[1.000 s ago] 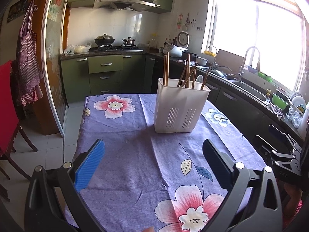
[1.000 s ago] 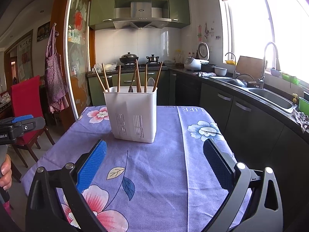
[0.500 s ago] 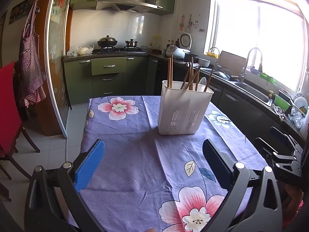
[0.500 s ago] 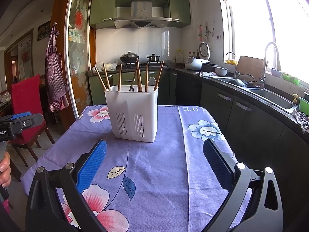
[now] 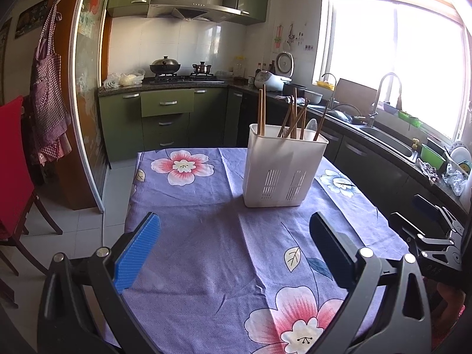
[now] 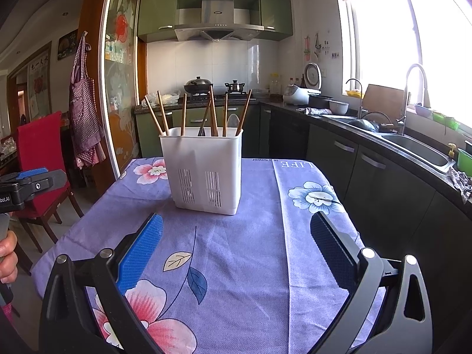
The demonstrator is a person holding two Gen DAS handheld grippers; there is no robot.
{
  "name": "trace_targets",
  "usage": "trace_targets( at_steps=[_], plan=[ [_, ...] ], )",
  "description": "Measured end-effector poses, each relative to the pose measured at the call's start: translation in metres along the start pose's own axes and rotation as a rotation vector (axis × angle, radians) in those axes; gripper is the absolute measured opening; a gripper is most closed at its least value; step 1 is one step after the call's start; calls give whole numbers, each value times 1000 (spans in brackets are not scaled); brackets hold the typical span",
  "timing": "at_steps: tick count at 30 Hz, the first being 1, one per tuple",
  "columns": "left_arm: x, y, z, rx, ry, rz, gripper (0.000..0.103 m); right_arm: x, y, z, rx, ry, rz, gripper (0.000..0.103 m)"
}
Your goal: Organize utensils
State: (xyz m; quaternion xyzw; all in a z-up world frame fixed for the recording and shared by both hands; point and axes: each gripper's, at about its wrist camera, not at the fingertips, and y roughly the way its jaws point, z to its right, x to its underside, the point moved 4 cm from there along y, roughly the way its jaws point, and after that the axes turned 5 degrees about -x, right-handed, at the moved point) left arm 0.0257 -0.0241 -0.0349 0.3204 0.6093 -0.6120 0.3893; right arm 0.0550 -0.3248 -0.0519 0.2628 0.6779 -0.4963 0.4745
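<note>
A white slotted utensil holder (image 5: 283, 168) stands upright on the purple floral tablecloth (image 5: 206, 236); it also shows in the right wrist view (image 6: 205, 171). Several wooden chopsticks (image 5: 261, 112) and a spoon (image 6: 232, 122) stand in it. My left gripper (image 5: 234, 242) is open and empty, held above the cloth short of the holder. My right gripper (image 6: 236, 242) is open and empty, also short of the holder. The right gripper shows at the left wrist view's right edge (image 5: 427, 236); the left one shows at the right wrist view's left edge (image 6: 26, 183).
A red chair (image 6: 38, 159) stands left of the table. A counter with a sink (image 6: 413, 144) and tap runs along the right under the window. Green cabinets and a stove with pots (image 5: 165, 67) are behind the table. An apron (image 5: 48, 88) hangs left.
The left gripper has drawn back and swung slightly left, so the holder sits further right in its view. The right gripper has barely moved. Both stay open.
</note>
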Motion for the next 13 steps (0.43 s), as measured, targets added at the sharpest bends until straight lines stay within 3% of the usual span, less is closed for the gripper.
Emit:
trace_targets(
  at_steps=[13],
  plan=[
    [4, 12, -1, 1, 27, -42, 96, 3, 3, 3, 0, 7, -9, 98]
  ],
)
